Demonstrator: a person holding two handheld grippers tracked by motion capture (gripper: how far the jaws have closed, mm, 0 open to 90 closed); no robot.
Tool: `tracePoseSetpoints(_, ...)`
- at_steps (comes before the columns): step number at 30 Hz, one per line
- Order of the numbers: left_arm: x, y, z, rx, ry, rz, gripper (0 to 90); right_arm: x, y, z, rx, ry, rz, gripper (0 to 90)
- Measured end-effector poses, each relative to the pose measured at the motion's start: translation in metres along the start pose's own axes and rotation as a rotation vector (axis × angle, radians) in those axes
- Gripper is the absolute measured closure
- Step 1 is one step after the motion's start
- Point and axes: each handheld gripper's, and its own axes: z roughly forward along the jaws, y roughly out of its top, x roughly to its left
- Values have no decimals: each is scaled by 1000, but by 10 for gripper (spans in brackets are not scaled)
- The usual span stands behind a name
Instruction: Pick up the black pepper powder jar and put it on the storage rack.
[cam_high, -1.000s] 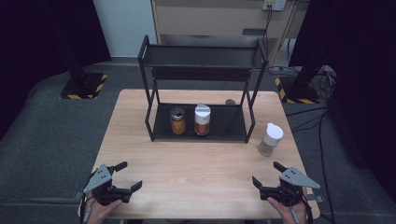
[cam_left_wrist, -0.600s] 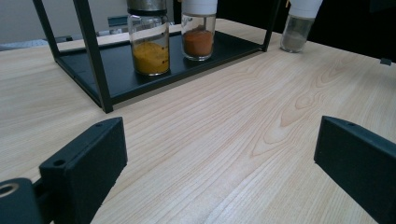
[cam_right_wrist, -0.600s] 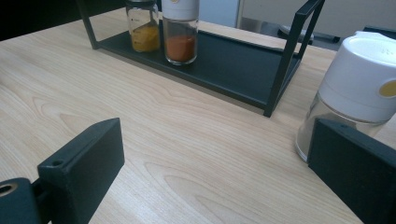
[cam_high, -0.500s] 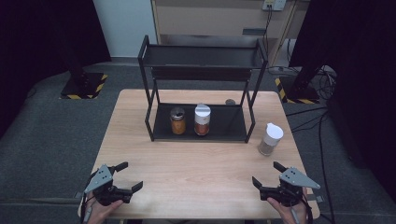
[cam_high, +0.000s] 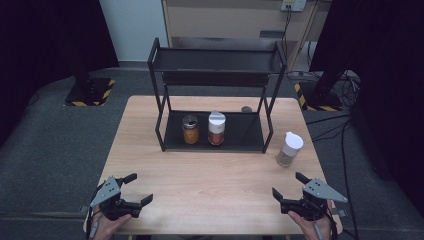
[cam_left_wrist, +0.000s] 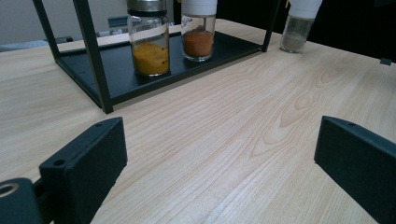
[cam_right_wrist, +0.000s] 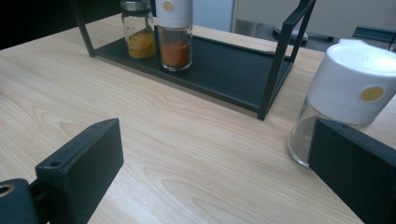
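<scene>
A black two-tier metal rack stands at the back middle of the wooden table. On its lower shelf sit a silver-lidded jar of yellow spice and a white-capped jar of orange-red spice. A white-capped jar of pale spice stands on the table right of the rack. My left gripper is open at the near left edge. My right gripper is open at the near right, just short of the pale jar.
A small dark round object lies on the table behind the rack. Dark floor mats surround the table, with cables at the right. A cabinet stands beyond the rack.
</scene>
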Motion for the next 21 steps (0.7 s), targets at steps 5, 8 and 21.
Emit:
tracePoseSetpoints(5, 0, 0, 0, 0, -1, -1, 15, -1, 6, -4, -8, -14, 5, 34)
tracePoseSetpoints(8, 0, 0, 0, 1, -1, 1, 15, -3, 11, -7, -8, -27, 5, 35)
tracePoseSetpoints(21, 0, 0, 0, 1, -3, 1, 15, -17, 42, -9, -24, -91, 18, 36)
